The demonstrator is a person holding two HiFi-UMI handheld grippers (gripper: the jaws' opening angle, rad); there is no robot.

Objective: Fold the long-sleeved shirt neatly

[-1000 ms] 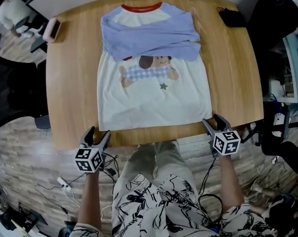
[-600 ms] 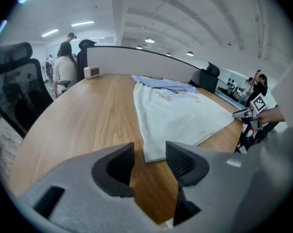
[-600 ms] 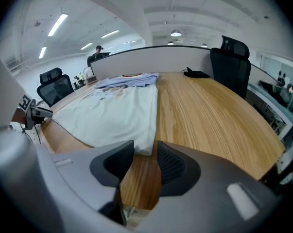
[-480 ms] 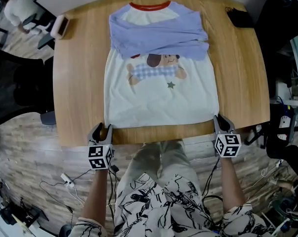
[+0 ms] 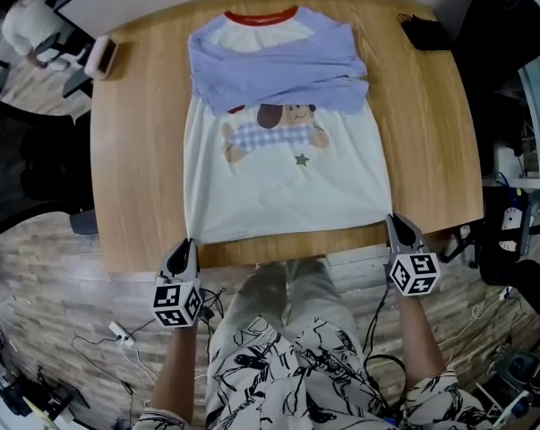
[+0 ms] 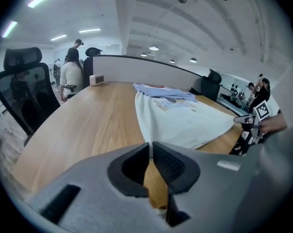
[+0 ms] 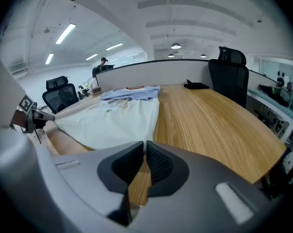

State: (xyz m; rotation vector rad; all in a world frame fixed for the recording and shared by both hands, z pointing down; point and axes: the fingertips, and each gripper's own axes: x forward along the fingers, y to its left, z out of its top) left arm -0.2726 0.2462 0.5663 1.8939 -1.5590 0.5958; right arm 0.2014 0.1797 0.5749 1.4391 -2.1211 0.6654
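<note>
— Where does the long-sleeved shirt lie?

— Flat, front up, down the middle of the wooden table. Its red collar is at 12 o'clock and its hem runs along the table's near edge at 6 o'clock. The purple sleeves are folded across the chest, one over the other, just above the dog print.

— And the left gripper?

— It sits at 7 o'clock, at the shirt's near left corner. In the left gripper view the jaws are pressed almost together, only a thin slit between the pads, and the white cloth tapers right into their tips. It is pinching that hem corner.

— The right gripper?

— At 5 o'clock, on the near right corner. The right gripper view shows the same: the pads nearly meet, closed on the edge of the cloth.

— Anything else on the table?

— A black pouch at 1 o'clock and a small pale device at 10 o'clock, both well apart from the shirt. A black office chair stands off the table at 9 o'clock.
</note>
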